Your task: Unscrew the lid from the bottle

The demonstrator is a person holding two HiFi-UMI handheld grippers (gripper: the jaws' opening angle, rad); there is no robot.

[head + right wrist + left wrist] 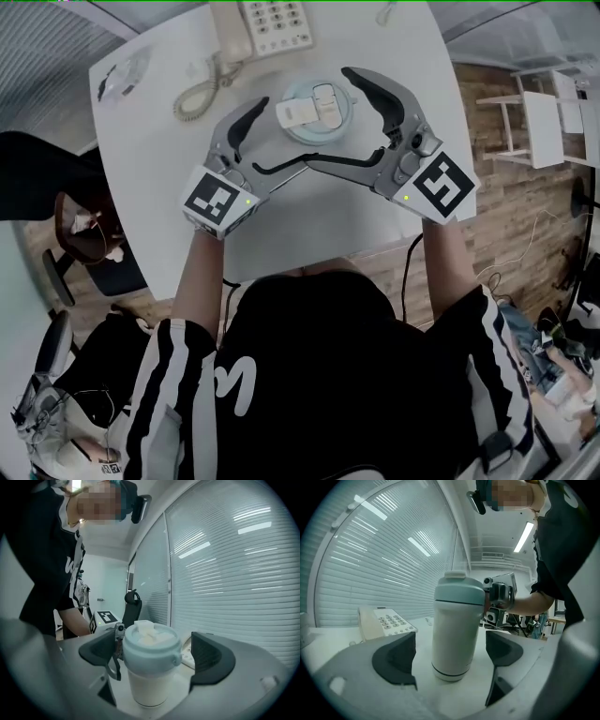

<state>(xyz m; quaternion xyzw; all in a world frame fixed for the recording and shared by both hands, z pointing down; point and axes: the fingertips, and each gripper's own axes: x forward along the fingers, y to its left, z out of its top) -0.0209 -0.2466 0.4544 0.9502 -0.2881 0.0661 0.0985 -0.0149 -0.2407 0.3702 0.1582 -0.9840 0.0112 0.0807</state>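
Left gripper and right gripper are held over the near side of the white table, jaws spread wide, nothing gripped. The white bottle, pale-blue lid on, is stood upright mid-table between both jaw pairs, pads clear. A telephone is set at the far edge.

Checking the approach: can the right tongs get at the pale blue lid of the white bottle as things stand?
Likely yes. The right tongs stand open with the pale blue plastic lid between them, untouched; nothing blocks it. The left tongs, also open, flank the white cylindrical bottle.
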